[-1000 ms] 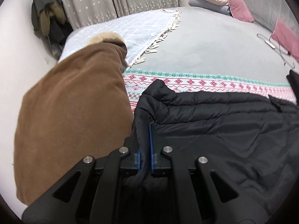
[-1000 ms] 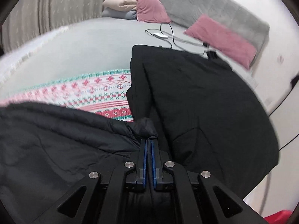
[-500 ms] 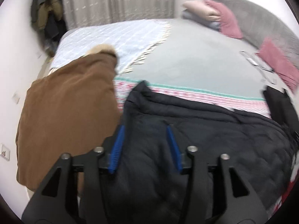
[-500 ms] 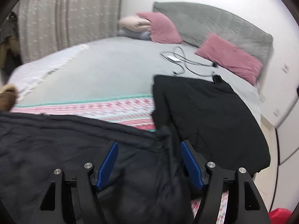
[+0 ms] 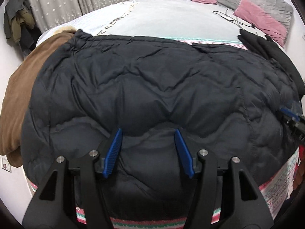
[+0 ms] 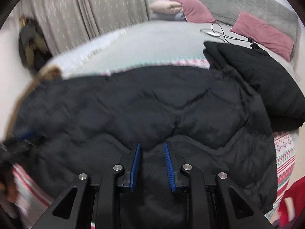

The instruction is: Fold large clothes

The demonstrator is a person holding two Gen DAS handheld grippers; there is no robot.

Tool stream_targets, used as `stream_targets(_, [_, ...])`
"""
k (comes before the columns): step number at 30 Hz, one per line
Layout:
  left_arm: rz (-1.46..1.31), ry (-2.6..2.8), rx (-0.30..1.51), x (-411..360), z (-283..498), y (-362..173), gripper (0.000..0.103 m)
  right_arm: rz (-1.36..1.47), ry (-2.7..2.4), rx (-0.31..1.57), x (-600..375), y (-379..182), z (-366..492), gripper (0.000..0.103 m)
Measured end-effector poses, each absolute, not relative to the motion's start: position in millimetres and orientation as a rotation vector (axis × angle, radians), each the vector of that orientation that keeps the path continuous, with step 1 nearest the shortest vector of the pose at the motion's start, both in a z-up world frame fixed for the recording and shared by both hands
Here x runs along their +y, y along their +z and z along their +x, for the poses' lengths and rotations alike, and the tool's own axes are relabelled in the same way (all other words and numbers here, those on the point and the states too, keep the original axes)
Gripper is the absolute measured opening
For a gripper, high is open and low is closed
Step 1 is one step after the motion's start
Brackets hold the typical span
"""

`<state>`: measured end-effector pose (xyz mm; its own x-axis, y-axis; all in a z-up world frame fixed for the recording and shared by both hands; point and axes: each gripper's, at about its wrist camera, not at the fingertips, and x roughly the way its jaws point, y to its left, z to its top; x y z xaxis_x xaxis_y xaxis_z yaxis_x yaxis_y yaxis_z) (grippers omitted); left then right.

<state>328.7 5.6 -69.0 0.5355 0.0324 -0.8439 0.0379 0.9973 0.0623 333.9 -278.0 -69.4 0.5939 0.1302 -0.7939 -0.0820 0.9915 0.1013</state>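
Observation:
A large black puffer jacket (image 5: 152, 80) lies spread wide across the near side of the bed, also filling the right wrist view (image 6: 133, 105). My left gripper (image 5: 148, 129) hovers over its near hem, jaws apart and still opening, blue pads clear of the fabric. My right gripper (image 6: 152, 144) hangs over the same hem further right. Its jaws are closing, with a gap left and nothing pinched between them. Each gripper shows at the edge of the other's view: the right gripper (image 5: 291, 114), the blurred left gripper (image 6: 24, 135).
A brown coat (image 5: 28, 80) lies left of the jacket. A folded black garment (image 6: 266, 80) rests at its right. Underneath is a red, white and green patterned blanket (image 5: 276, 187). Pink pillows (image 5: 261, 19) and a cable (image 6: 225, 34) sit by the headboard. Coats (image 5: 15, 24) hang by the curtains.
Both grippers were shut on jacket corners a second ago. They have let go and drawn back toward the near edge. The jacket now lies spread flat, and the right jaws have narrowed again.

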Motion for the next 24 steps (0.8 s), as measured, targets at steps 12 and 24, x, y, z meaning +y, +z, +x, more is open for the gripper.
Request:
stream_targets(12, [0.069, 0.023, 1.042, 8, 328, -79, 0.061, 0.039, 0.100, 1.029, -277, -104, 360, 0.026])
stream_targets(24, [0.221, -0.126, 0.915, -73, 335, -16, 0.062, 0.256, 0.119, 0.850, -312, -44, 342, 0.049])
